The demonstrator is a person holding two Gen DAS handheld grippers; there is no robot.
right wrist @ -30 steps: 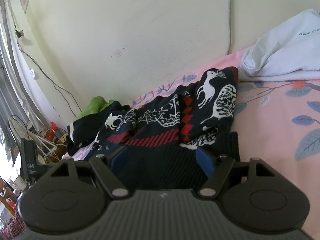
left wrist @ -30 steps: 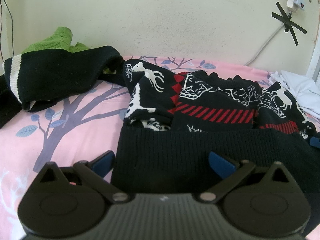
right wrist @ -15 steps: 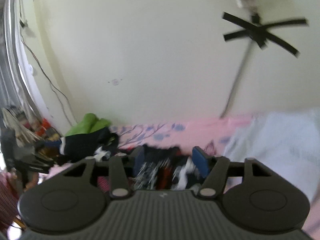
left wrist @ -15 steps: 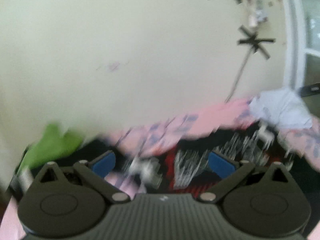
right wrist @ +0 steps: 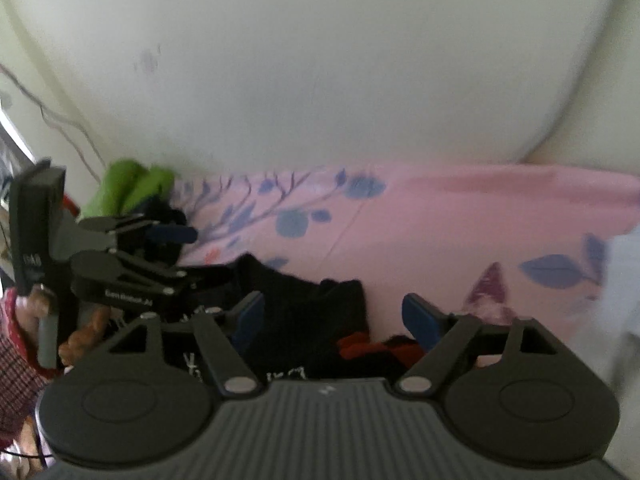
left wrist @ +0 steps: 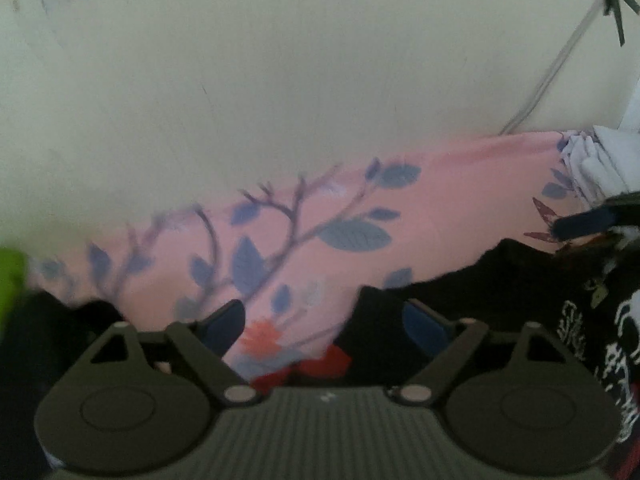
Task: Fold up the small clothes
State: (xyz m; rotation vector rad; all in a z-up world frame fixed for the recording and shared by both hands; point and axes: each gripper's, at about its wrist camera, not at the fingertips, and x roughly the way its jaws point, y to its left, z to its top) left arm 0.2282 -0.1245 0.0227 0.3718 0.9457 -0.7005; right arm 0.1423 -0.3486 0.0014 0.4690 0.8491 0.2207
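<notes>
Knitwear lies low in both wrist views: a black sweater point(left wrist: 500, 280) with white and red patterning rests on the bed point(left wrist: 440, 184), whose pink sheet carries a print of blue leaves and branches. In the left wrist view the sweater spreads from the lower centre out to the right edge, its white motifs showing at the far right. The left gripper point(left wrist: 324, 326) hovers over the sweater's edge with its blue-padded fingers spread wide, one pad above the pink sheet and the other above black knit; nothing is between them. The right gripper point(right wrist: 332, 320) is likewise wide open and holds nothing, with black knit and a strip of red under and between its fingers. In the right wrist view the left gripper appears at the left, side-on, just above the sweater. A green garment point(right wrist: 128, 188) sits against the wall point(right wrist: 320, 60) at the far left, and white cloth point(left wrist: 600, 164) lies at the right end of the bed. Both views are blurred.
</notes>
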